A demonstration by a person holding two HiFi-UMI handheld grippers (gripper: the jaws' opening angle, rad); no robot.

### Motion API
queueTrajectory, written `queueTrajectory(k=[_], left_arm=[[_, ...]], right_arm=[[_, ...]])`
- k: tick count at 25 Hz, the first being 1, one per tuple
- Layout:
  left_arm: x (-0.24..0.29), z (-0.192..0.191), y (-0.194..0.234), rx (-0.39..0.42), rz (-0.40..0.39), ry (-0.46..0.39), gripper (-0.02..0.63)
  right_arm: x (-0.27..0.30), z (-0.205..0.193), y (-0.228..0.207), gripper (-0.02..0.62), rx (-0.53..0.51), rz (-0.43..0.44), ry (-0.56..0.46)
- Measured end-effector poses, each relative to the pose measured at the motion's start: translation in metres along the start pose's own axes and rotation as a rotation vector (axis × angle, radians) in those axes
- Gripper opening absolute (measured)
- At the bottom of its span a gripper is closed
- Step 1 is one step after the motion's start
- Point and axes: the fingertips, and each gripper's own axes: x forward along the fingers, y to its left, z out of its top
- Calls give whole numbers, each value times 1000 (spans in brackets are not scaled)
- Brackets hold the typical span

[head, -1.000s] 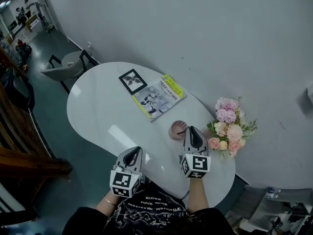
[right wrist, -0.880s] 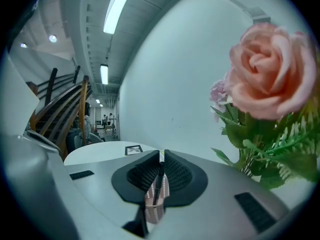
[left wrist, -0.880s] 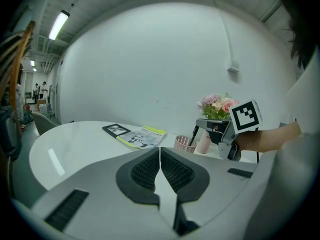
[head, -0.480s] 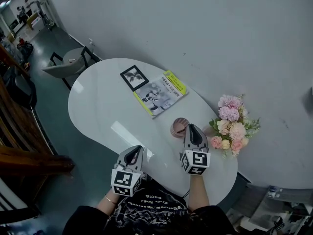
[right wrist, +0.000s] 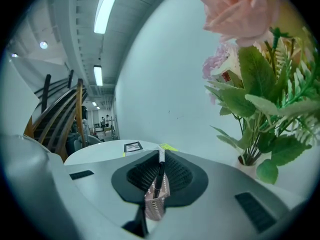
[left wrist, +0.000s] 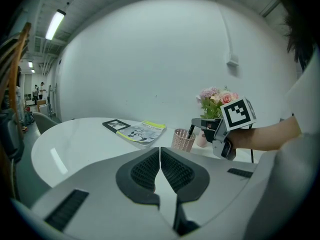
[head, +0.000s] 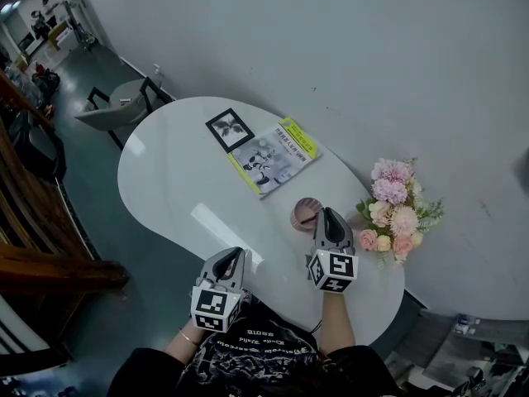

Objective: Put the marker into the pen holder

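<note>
Marker (right wrist: 158, 175) pinched by right gripper (right wrist: 161, 158) is held over pen holder (head: 303, 215), easily toppled if clipped; left gripper (left wrist: 160, 153) jaws are closed, empty.

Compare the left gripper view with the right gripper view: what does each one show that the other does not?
Only the left: the left tongs, shut and empty, and the person's forearm. Only the right: the pads of the right tongs closed on the marker. Both: the pink pen holder, the flowers, the magazine, the white table.
</note>
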Motion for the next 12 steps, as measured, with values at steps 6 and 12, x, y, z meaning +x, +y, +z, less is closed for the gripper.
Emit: queueTrajectory(k=[6,12], left_arm=[[0,-1,0,4,7,4,26],[-3,-4,2,1,18,2,26]], right_arm=[[-2,-3,-13,57,41,-43,9],[-5,-9,-22,58,95,-58,21]])
